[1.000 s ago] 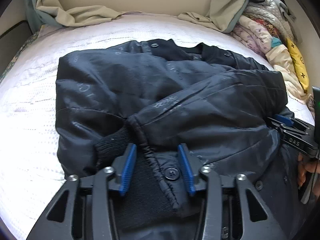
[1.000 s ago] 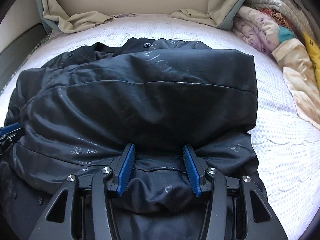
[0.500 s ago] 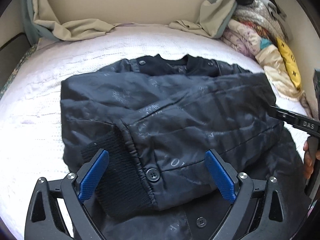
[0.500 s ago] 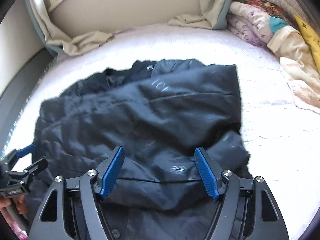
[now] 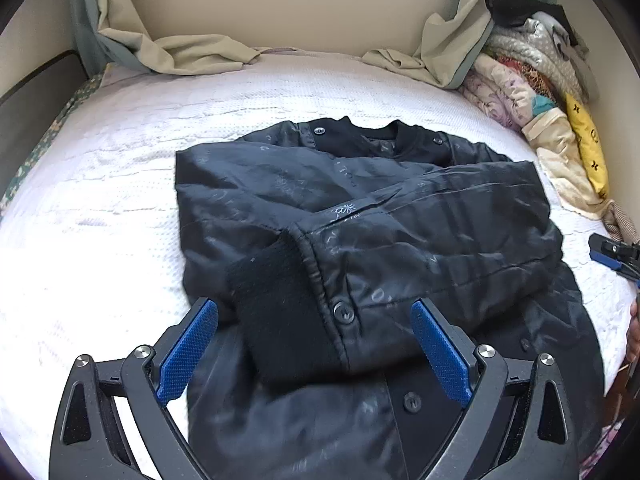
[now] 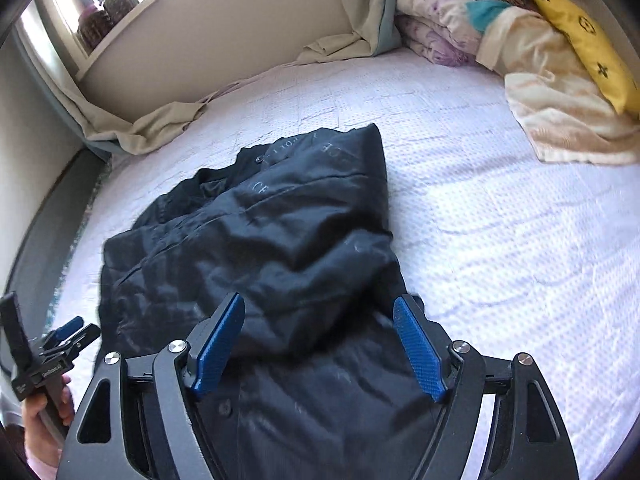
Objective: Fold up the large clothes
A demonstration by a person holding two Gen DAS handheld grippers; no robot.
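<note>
A: We look down at the black jacket (image 5: 360, 240). It lies flat in the middle of the white bed cover (image 5: 100, 220), with its collar (image 5: 372, 136) at the far end.

B: Both sleeves are folded in across the front. One sleeve ends in a knit cuff (image 5: 280, 312), just past our left gripper (image 5: 314, 356).

A: How are the jaws?

B: The left gripper has its blue pads (image 5: 188, 354) spread very wide. The cuff sits between them, but they do not press on it. Nothing is held.

A: And our right gripper (image 6: 320, 354)?

B: Its jaws are opening. Jacket cloth shows between them, but the pads do not squeeze it.

A: So how far are we?

B: We think the sleeves are done. The body looks long and flat, so we guess the bottom must still be folded up toward the collar.

A: What can we not see?

B: The bottom hem hides under both grippers and runs off the edge of both views. The right view is a bit blurry, so the folds there are hard to read. The small letters on the cloth are too tiny to read.

A: At the side we see only a bit of the pile of blankets (image 5: 532, 80).
</note>
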